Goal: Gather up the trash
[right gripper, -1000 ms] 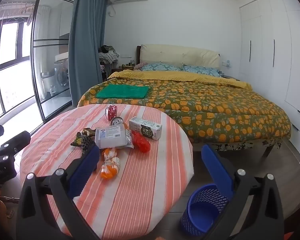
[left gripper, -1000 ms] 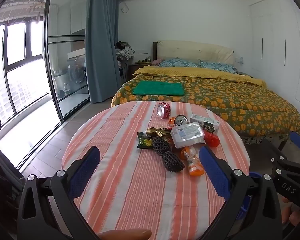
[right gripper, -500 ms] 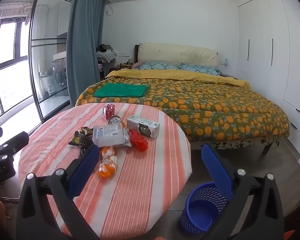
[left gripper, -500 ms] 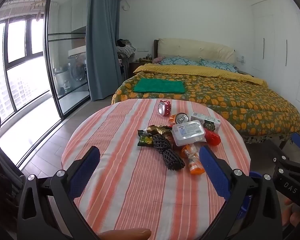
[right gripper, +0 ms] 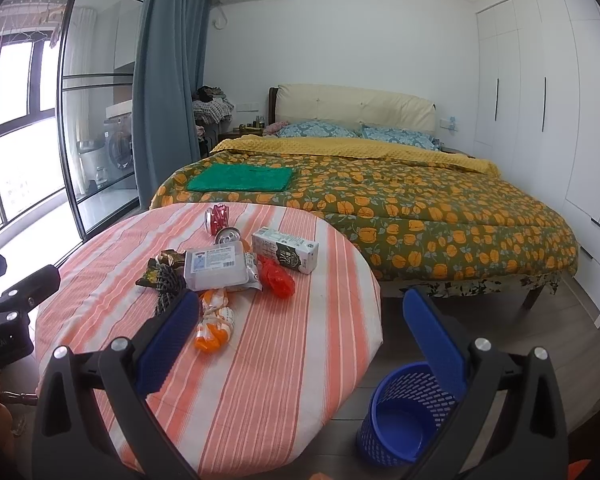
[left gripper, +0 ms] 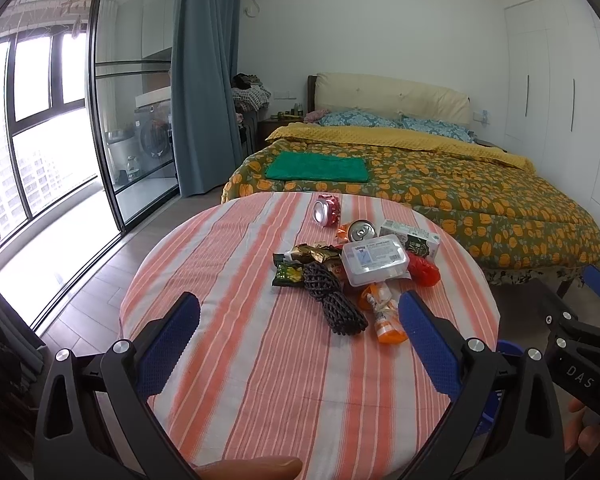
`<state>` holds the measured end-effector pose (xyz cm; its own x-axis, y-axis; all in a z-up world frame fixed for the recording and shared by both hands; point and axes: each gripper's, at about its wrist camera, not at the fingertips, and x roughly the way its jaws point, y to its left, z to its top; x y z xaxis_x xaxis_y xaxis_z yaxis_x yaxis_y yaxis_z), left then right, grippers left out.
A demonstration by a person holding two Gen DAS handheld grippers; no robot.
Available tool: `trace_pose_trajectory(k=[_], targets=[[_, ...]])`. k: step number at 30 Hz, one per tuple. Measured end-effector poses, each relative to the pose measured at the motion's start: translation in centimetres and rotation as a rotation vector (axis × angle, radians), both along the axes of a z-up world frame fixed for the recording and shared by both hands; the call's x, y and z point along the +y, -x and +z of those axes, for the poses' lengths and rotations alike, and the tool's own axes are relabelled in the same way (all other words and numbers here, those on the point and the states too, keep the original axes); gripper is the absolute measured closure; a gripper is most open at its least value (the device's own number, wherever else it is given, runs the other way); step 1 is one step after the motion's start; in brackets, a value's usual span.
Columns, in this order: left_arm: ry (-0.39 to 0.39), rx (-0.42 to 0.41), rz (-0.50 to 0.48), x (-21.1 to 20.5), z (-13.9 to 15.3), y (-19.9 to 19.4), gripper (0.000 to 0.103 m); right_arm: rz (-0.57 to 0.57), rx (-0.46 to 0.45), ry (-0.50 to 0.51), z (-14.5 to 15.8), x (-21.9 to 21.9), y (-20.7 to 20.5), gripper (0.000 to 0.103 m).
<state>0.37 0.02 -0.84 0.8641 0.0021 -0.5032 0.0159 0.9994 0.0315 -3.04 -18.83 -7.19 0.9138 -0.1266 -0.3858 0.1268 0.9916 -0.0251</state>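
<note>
A heap of trash lies on the round striped table (left gripper: pixel 236 360): a red can (left gripper: pixel 327 209), a silver can (left gripper: pixel 362 231), a milk carton (left gripper: pixel 410 239), a clear plastic box (left gripper: pixel 374 262), a red bag (left gripper: pixel 423 270), snack wrappers (left gripper: pixel 300 262), black foam netting (left gripper: pixel 332 300) and an orange pouch (left gripper: pixel 384 314). My left gripper (left gripper: pixel 298 322) is open and empty, over the table's near part. My right gripper (right gripper: pixel 300 324) is open and empty, over the table's right edge. A blue bin (right gripper: pixel 404 416) stands on the floor below it.
A bed (right gripper: pixel 380 200) with a pumpkin-print cover and a folded green towel (right gripper: pixel 240 178) stands behind the table. Glass doors (left gripper: pixel 100 128) and a curtain (left gripper: pixel 204 80) are on the left, white wardrobes (right gripper: pixel 560 120) on the right.
Both grippers have drifted slightly; the trash heap appears a little nearer in the right wrist view. Nothing was taken hold of or moved on the table.
</note>
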Motion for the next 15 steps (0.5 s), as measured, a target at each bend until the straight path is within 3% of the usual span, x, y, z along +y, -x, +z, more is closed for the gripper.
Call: trace_pose_trajectory(k=[15], targets=[[0.004,0.006,0.001,0.14,0.02,-0.14,0.005,0.000,0.002,0.003,0.02,-0.02,0.01,0.004]])
